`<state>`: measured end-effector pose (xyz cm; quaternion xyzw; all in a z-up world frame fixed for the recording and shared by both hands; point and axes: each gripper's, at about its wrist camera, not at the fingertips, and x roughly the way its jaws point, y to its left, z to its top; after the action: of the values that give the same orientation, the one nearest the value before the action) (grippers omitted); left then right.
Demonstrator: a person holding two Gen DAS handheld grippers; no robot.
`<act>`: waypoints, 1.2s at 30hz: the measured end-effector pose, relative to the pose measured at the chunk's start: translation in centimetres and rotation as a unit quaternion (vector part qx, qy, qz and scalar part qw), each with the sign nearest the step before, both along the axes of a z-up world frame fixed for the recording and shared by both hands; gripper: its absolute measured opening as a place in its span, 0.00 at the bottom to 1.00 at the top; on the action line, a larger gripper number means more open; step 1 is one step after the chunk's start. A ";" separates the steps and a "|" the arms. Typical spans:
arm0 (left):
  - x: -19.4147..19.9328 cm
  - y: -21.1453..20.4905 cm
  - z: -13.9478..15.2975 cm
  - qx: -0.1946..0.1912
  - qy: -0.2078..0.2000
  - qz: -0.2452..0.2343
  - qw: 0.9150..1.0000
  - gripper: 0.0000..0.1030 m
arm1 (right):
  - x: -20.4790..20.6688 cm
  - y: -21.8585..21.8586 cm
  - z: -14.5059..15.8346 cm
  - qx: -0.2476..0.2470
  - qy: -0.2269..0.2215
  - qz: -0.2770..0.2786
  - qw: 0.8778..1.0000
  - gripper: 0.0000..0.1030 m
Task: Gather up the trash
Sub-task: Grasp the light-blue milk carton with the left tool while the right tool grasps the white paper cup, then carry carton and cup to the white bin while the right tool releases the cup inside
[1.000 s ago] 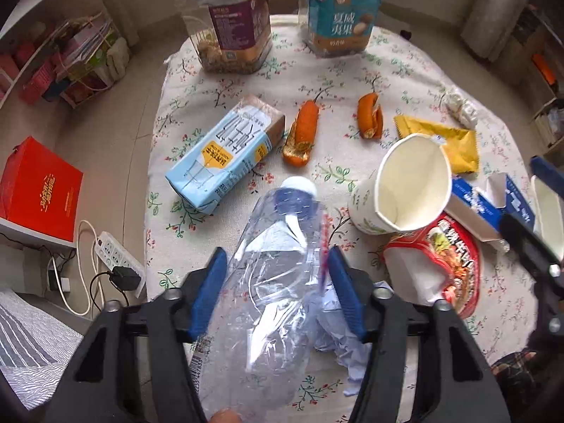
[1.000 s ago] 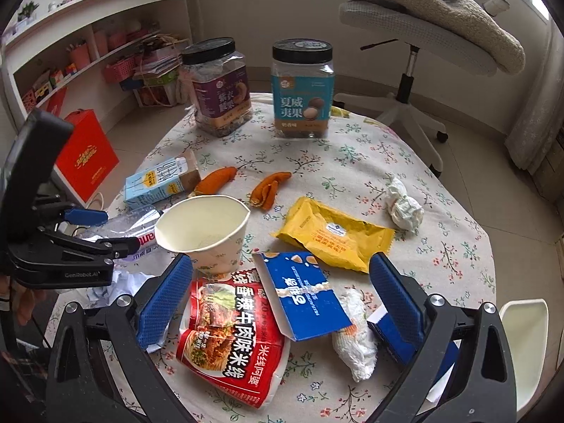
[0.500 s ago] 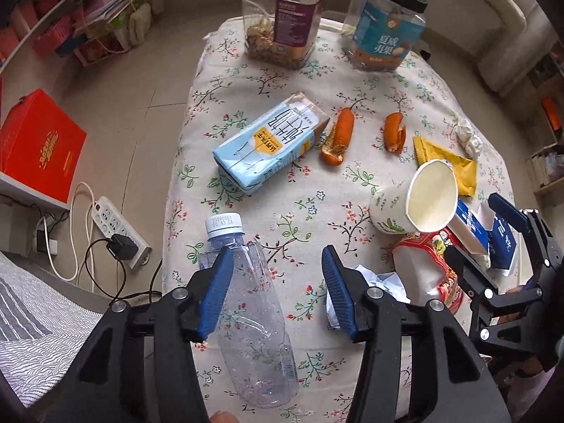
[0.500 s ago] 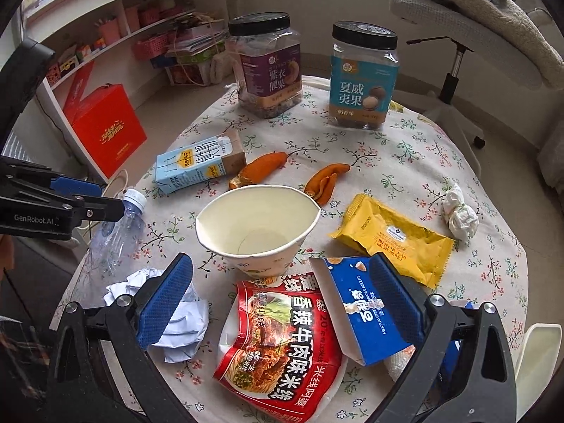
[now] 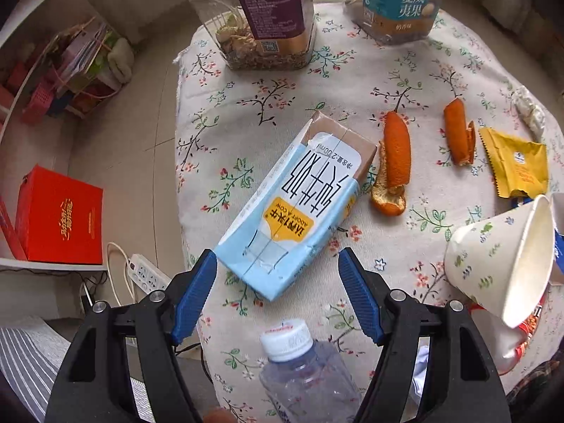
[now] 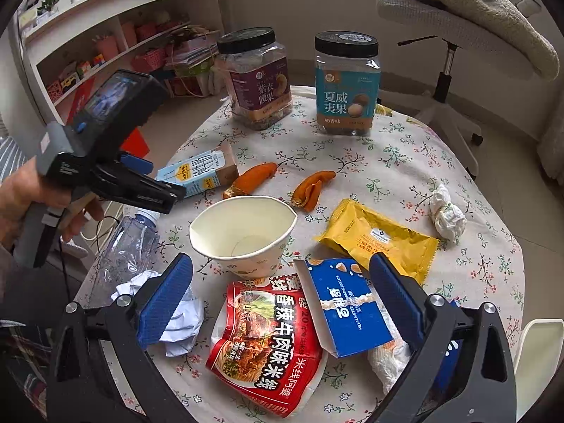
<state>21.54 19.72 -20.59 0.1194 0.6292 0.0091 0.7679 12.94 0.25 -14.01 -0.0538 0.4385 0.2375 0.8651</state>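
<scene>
Left gripper jaws opening, nothing between pads; milk carton just ahead, lying diagonal. Roll wrist square across carton's narrow width before closing. Right gripper wide, empty.

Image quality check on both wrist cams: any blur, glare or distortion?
Left wrist: sharp, strong fisheye bending of the floral-cloth table, clear plastic bottle soft up close. Right wrist: sharp, soft daylight, dark corner vignette, mild sheen on the red noodle packet.
</scene>
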 end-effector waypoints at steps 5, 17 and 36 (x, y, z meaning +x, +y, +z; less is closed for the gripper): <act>1.9 -1.0 -2.2 0.063 0.015 -0.056 0.996 0.72 | 0.6 1.5 -0.5 -0.019 -0.009 0.047 0.999 0.93; 0.3 0.6 2.3 -0.040 -0.069 -0.006 0.997 0.36 | 3.3 2.0 -2.8 0.009 0.057 0.068 0.996 0.93; -13.6 1.0 12.0 -0.212 -0.219 0.144 0.942 0.37 | 4.0 4.0 -4.6 0.003 0.065 0.082 0.995 0.62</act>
<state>7.96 20.71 -8.57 -0.1429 0.4433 0.0124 0.8848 16.99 4.21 -18.59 -0.0712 0.4871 0.3119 0.8126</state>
